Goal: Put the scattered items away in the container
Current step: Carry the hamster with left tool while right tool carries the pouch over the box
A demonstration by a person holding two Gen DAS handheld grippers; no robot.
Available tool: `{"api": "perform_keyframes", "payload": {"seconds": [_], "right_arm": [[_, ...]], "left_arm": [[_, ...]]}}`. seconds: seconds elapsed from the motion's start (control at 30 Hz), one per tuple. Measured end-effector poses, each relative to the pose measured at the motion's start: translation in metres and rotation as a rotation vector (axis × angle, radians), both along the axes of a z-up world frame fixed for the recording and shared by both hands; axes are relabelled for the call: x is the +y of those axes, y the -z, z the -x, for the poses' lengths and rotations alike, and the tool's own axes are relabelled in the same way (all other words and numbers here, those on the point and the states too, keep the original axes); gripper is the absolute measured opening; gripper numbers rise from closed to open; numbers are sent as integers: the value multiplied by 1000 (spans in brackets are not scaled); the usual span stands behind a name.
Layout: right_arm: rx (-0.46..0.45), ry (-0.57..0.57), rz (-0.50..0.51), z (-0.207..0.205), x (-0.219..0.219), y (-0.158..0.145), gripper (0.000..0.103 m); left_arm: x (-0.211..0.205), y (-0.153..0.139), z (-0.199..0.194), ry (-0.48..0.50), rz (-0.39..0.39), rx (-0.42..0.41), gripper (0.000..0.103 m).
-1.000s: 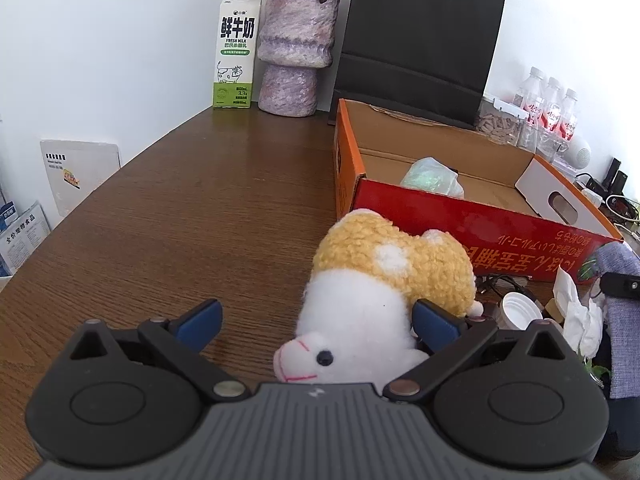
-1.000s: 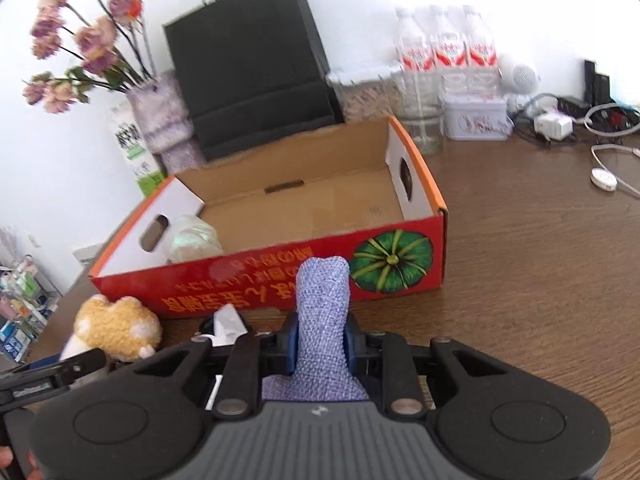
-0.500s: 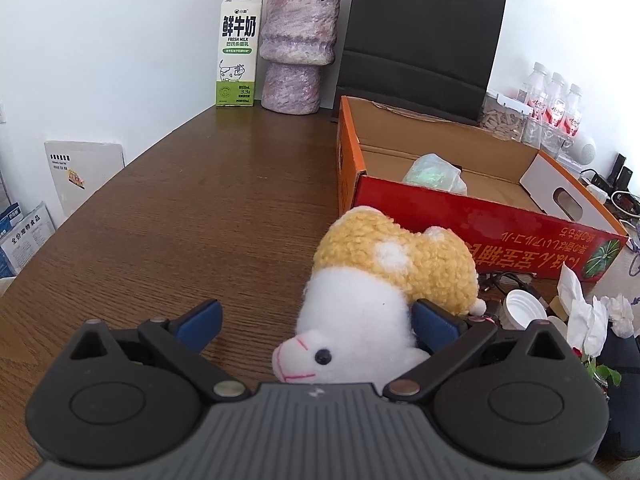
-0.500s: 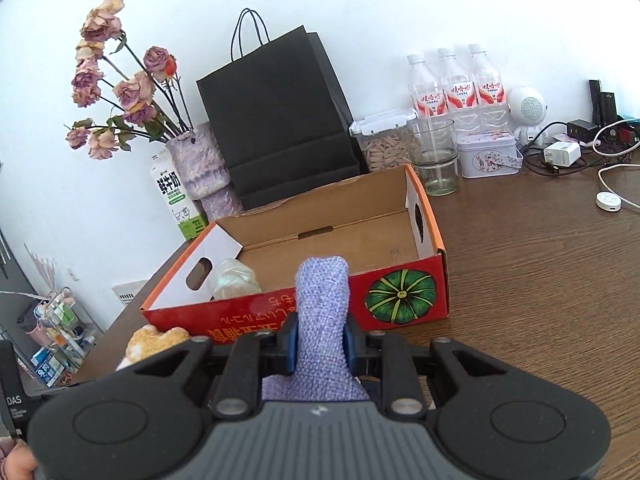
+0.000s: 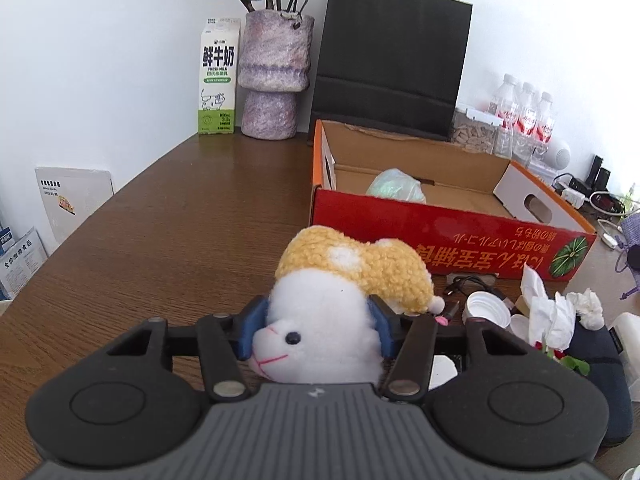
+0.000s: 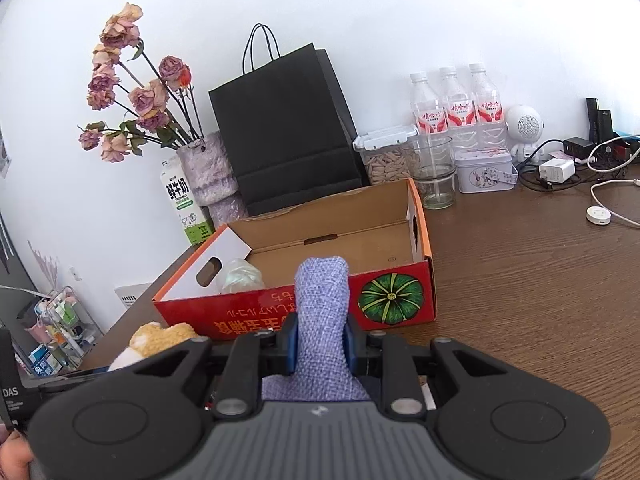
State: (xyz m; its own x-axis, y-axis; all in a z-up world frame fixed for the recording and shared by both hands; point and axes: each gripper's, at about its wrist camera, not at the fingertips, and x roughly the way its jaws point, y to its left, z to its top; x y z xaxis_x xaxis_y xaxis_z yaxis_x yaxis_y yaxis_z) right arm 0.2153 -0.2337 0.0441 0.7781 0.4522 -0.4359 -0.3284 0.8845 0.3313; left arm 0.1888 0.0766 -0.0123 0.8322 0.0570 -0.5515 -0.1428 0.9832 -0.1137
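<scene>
My left gripper [image 5: 316, 330] is shut on a yellow and white plush toy [image 5: 340, 280], with its blue pads pressed against the white head. The open red cardboard box [image 5: 448, 228] stands just beyond it and holds a pale green bundle [image 5: 396, 186]. My right gripper [image 6: 320, 340] is shut on a purple woven pouch [image 6: 322, 304] and holds it in front of the box [image 6: 392, 300], above the table. The plush toy also shows in the right wrist view [image 6: 156, 340] at the lower left.
White tissue [image 5: 552, 312], a white cap [image 5: 486, 308], a black cable and a dark pouch [image 5: 596, 360] lie right of the plush. A milk carton [image 5: 218, 80], a vase [image 5: 274, 80], a black paper bag [image 5: 392, 56] and water bottles [image 6: 452, 104] line the wall.
My left gripper has closed onto the plush toy's head. My right gripper has risen and drawn back with the purple pouch, so more of the wall and flowers shows.
</scene>
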Motion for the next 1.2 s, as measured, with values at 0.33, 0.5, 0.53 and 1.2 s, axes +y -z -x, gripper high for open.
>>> {"api": "perform_keyframes", "payload": {"seconds": [0.33, 0.5, 0.53, 1.2], "right_arm": [[-73, -11, -45, -3, 2, -20, 21], [-72, -36, -52, -5, 7, -18, 21], [-69, -38, -51, -4, 7, -16, 21], [-21, -19, -42, -4, -9, 6, 21]], "left_arm": [[-4, -47, 19, 26, 45, -153, 1], [0, -35, 5, -5, 35, -69, 3], [3, -29, 3, -1, 49, -34, 6], [20, 16, -13, -26, 49, 142, 56]]}}
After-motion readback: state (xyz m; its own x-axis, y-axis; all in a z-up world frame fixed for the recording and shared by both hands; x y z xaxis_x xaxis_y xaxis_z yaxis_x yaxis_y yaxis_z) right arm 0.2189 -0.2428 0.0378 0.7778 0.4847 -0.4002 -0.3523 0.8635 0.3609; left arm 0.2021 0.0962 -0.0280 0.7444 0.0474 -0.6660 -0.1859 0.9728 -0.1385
